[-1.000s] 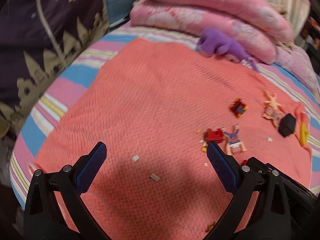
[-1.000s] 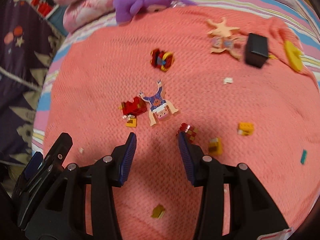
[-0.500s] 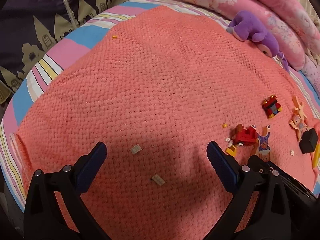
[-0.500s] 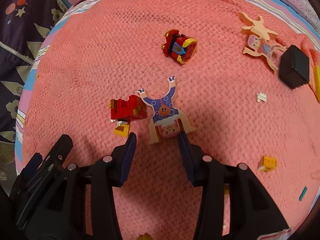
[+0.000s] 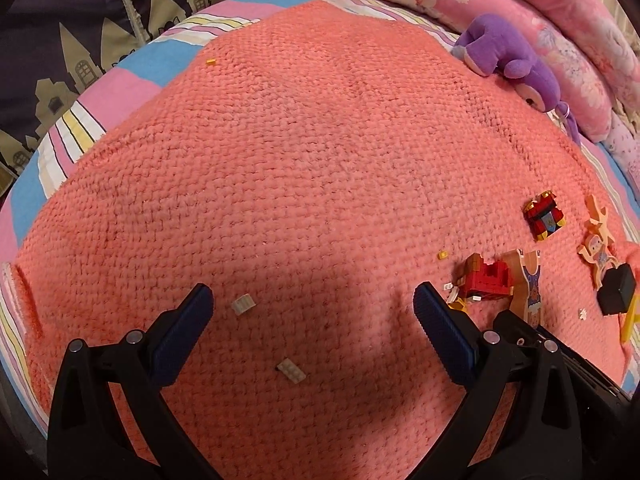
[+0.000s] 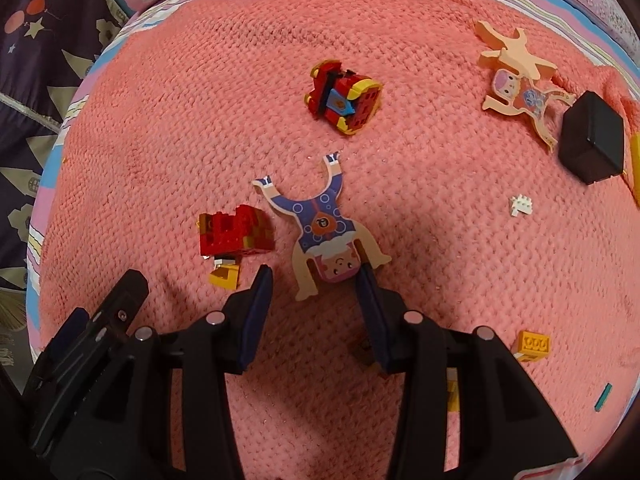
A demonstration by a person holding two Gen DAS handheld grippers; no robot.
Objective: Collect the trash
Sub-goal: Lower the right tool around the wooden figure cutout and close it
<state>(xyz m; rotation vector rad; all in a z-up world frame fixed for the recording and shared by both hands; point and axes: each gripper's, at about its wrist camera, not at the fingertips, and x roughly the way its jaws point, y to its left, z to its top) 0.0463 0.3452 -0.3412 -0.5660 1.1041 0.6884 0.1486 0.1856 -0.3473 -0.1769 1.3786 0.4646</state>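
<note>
A flat wooden figure in a blue suit (image 6: pixel 324 228) lies on the salmon blanket (image 6: pixel 420 240). My right gripper (image 6: pixel 316 276) stands open with its head end between the fingertips. A red brick cluster (image 6: pixel 236 232) and a small yellow brick (image 6: pixel 225 276) lie just left of it. In the left wrist view my left gripper (image 5: pixel 312 304) is open over the blanket (image 5: pixel 300 160). A pale brick (image 5: pixel 243 304) sits by its left finger and another pale brick (image 5: pixel 291 370) lies between the fingers. The red cluster (image 5: pixel 486 280) and the figure (image 5: pixel 528 284) show at the right.
A red-yellow-blue brick model (image 6: pixel 344 98), a second wooden figure (image 6: pixel 520 80), a black box (image 6: pixel 592 138), a white piece (image 6: pixel 521 205) and a yellow brick (image 6: pixel 533 345) lie scattered. A purple plush (image 5: pixel 508 60) rests against folded pink bedding (image 5: pixel 500 12). A dark patterned curtain (image 5: pixel 80 20) hangs left.
My right gripper has moved forward to the blue-suited figure, whose head now lies between its fingers. My left gripper has tilted down and moved forward over the blanket; the pale bricks sit closer.
</note>
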